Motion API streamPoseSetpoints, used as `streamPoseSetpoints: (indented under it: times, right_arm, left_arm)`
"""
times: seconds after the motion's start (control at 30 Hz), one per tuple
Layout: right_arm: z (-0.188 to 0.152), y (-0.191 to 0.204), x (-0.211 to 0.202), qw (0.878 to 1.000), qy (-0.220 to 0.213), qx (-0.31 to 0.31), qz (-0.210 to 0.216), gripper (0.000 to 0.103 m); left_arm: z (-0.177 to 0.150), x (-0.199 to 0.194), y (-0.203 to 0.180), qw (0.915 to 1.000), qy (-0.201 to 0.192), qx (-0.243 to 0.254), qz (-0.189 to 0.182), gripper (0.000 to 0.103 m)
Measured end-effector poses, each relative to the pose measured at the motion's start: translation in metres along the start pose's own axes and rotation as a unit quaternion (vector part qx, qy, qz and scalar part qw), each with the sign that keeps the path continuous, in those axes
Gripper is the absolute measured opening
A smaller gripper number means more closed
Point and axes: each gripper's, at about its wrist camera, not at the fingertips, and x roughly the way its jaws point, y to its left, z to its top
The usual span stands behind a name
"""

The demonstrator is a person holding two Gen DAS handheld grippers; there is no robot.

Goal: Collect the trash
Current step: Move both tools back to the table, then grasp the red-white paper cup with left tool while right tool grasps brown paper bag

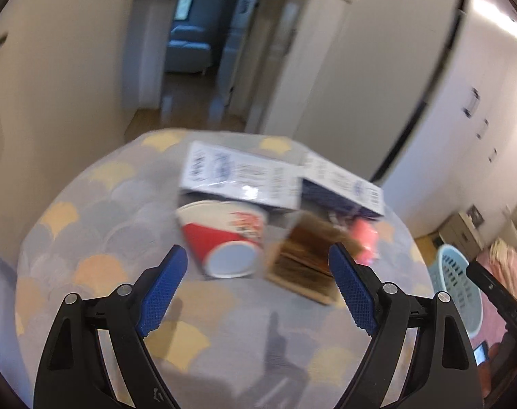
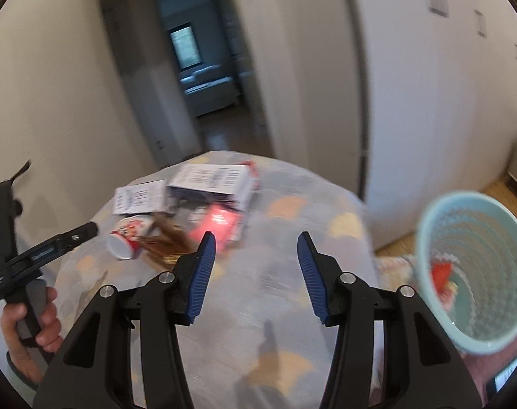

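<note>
Right wrist view showed a pale blue mesh basket [image 2: 473, 272] at the right, beyond the round surface [image 2: 292, 204], with a red scrap [image 2: 440, 272] lying inside near its bottom. On the far left part of the surface lay the trash: a red-and-white paper cup [image 2: 127, 237] tipped on its side, a brown wrapper [image 2: 170, 242] just right of it, a pink packet [image 2: 217, 225], and two white cartons [image 2: 210, 180] behind them. The right tongs [image 2: 256, 266] stood partly open over the bare cloth, holding and touching nothing. A hand [image 2: 37, 320] at the left gripped the other tool's handle. From the left wrist view, the left tongs [image 1: 258, 272] were spread wide and empty, just short of the cup [image 1: 224, 238] and wrapper [image 1: 306, 255].
</note>
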Motion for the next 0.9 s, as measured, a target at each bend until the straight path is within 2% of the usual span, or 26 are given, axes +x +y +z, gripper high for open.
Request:
streamPoseSetpoints:
  times: [0.1, 0.23, 0.3, 0.43, 0.57, 0.73, 0.8, 0.87, 0.9]
  right_arm:
    - [0.007, 0.030, 0.019, 0.999, 0.005, -0.033, 0.023, 0.047]
    - [0.011, 0.063, 0.045, 0.996, 0.020, -0.078, 0.040, 0.049]
    - [0.010, 0.072, 0.057, 0.995, 0.028, -0.092, 0.039, 0.054]
    - [0.004, 0.077, 0.081, 0.993, 0.049, -0.104, 0.039, 0.054]
    - [0.004, 0.081, 0.098, 0.991, 0.064, -0.111, 0.043, 0.054]
    - [0.006, 0.096, 0.118, 0.986, 0.078, -0.138, 0.047, 0.054]
    - [0.006, 0.102, 0.123, 0.985, 0.080, -0.146, 0.049, 0.054]
    - [0.005, 0.107, 0.128, 0.983, 0.081, -0.160, 0.037, 0.048]
    - [0.003, 0.109, 0.130, 0.982, 0.086, -0.166, 0.034, 0.039]
  left_arm:
    - [0.003, 0.012, 0.016, 0.9993, 0.020, -0.027, -0.017, 0.083]
    - [0.003, 0.029, 0.024, 0.9980, 0.037, -0.048, -0.016, 0.083]
    - [0.003, 0.037, 0.025, 0.9975, 0.043, -0.053, -0.017, 0.083]
    - [-0.001, 0.051, 0.030, 0.9966, 0.047, -0.067, -0.004, 0.083]
    - [0.001, 0.059, 0.031, 0.9961, 0.050, -0.071, -0.009, 0.080]
    - [0.000, 0.066, 0.031, 0.9960, 0.063, -0.061, -0.013, 0.061]
    - [-0.002, 0.067, 0.035, 0.9952, 0.071, -0.063, -0.025, 0.060]
    - [-0.004, 0.065, 0.038, 0.9952, 0.069, -0.064, -0.028, 0.059]
    - [-0.005, 0.062, 0.040, 0.9953, 0.067, -0.064, -0.026, 0.059]
